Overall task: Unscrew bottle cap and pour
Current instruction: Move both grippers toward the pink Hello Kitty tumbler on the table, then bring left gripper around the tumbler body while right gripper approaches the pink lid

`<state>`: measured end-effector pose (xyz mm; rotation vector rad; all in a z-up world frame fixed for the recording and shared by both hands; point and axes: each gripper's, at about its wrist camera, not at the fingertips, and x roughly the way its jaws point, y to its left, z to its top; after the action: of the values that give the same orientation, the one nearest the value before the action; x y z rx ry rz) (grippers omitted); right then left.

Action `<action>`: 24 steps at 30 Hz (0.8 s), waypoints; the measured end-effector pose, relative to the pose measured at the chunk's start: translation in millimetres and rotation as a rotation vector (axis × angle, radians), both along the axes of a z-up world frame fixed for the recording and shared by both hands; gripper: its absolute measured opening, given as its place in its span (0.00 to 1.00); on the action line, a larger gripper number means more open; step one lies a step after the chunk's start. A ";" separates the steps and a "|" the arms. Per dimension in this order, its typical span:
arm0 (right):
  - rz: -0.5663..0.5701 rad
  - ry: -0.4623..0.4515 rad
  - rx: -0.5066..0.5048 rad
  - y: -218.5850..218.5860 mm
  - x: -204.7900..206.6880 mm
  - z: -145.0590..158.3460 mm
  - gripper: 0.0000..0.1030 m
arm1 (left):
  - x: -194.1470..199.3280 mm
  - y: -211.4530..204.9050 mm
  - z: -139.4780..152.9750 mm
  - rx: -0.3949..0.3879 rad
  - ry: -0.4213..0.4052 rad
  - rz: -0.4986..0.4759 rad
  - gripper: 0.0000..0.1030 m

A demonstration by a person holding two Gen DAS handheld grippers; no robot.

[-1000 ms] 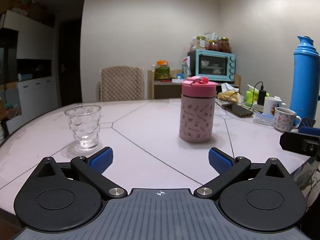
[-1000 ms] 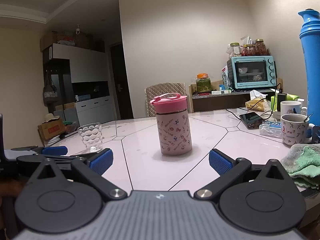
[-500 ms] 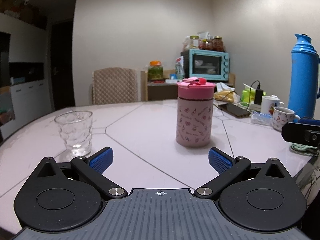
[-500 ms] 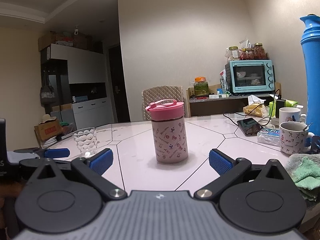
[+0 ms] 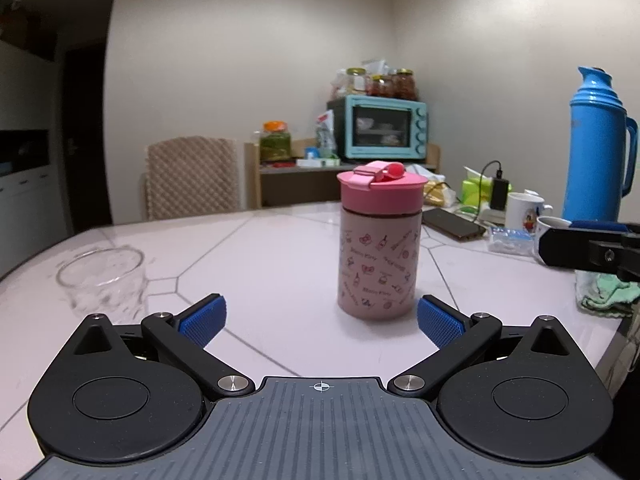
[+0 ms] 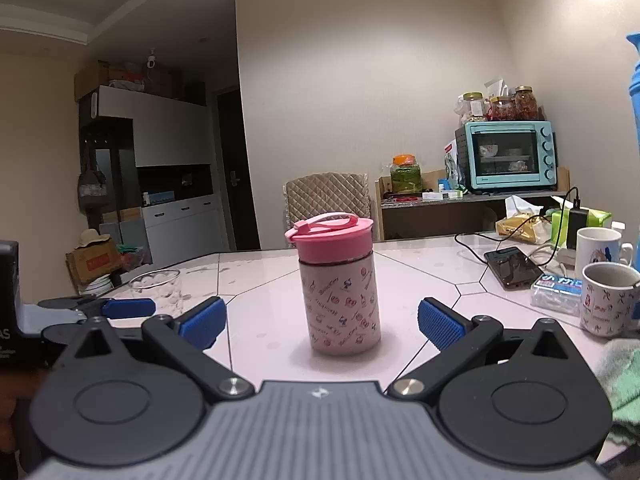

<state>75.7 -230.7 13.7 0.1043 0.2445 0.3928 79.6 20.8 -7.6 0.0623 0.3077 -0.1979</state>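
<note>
A pink patterned bottle (image 5: 378, 264) with a darker pink screw cap (image 5: 380, 189) stands upright on the white table (image 5: 280, 256). It also shows in the right wrist view (image 6: 340, 300), cap (image 6: 330, 236) on. A clear empty glass (image 5: 102, 280) stands to its left, also in the right wrist view (image 6: 158, 286). My left gripper (image 5: 320, 320) is open and empty, just short of the bottle. My right gripper (image 6: 322, 322) is open and empty, the bottle a little beyond its fingertips. Each gripper shows at the edge of the other's view.
A tall blue thermos (image 5: 596, 148), two mugs (image 6: 608, 304), a phone on a cable (image 6: 514, 266) and a green cloth (image 5: 604, 292) crowd the table's right side. A padded chair (image 5: 190, 176) and a shelf with a teal oven (image 5: 380, 128) stand behind.
Both grippers have moved closer to the bottle and lower. The left one has turned right, so the glass slid toward the left edge. Both jaws stayed open.
</note>
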 end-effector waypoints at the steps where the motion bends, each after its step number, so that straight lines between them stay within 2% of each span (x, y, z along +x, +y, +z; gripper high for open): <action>1: -0.002 0.000 0.001 0.2 2.9 0.2 1.00 | 3.7 -0.5 0.3 0.003 -0.001 -0.012 1.00; 12: -0.007 0.000 0.000 3.0 27.1 2.6 1.00 | 42.4 -3.8 -0.2 0.012 0.000 -0.129 1.00; 24: 0.028 -0.004 -0.019 4.1 50.1 2.4 1.00 | 72.4 2.0 -3.0 -0.014 0.000 -0.229 1.00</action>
<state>125.8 -226.6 16.1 0.0819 0.2463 0.4185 152.0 22.8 -10.6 0.0832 0.2988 -0.4273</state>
